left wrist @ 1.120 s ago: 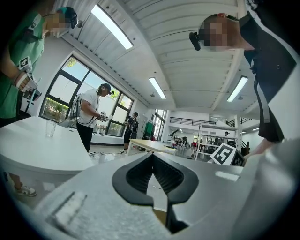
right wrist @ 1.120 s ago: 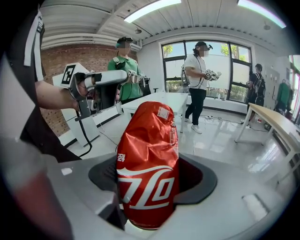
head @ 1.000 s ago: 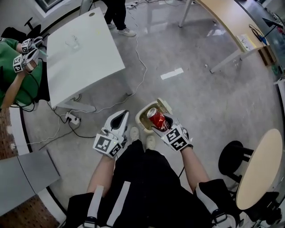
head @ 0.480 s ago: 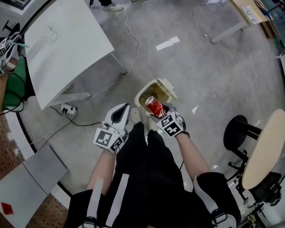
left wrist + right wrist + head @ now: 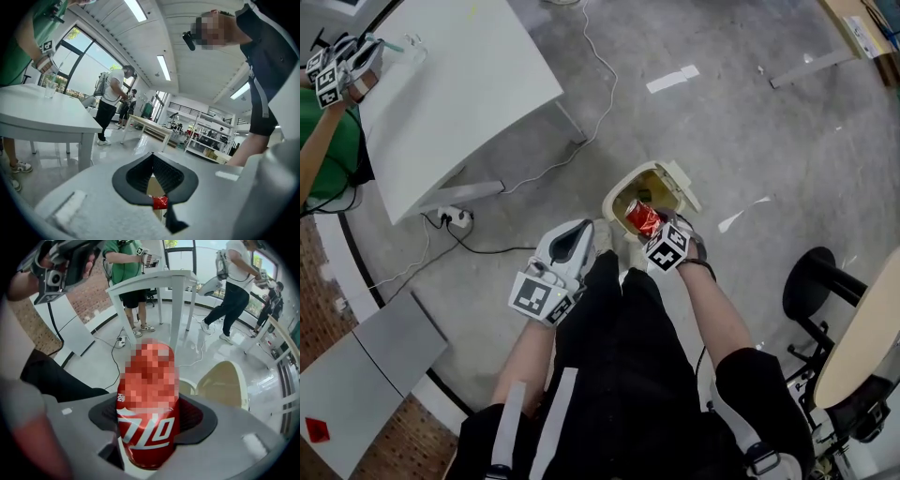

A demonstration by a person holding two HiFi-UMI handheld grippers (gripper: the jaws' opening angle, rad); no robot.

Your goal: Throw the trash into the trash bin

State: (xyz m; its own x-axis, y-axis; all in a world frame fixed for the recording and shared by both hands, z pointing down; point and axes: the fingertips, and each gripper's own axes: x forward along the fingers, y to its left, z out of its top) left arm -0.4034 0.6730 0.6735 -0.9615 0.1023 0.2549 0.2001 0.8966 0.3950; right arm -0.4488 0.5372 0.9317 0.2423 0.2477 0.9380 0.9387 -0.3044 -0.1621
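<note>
Can point(image 5: 641, 217) held over the open bin point(image 5: 617, 193).
Left tongs point(image 5: 583, 228) are closed on nothing, level beside the person's legs; right tongs point(image 5: 653, 228) grip the red can, pointing steeply down just above the bin's mouth on the floor.

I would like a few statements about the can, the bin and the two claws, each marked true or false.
1. The right claw is closed on a red can. True.
2. The lid of the trash bin is shut. False: it stands open.
3. The left claw holds a bottle. False: it holds nothing.
4. A white table stands at the left of the head view. True.
</note>
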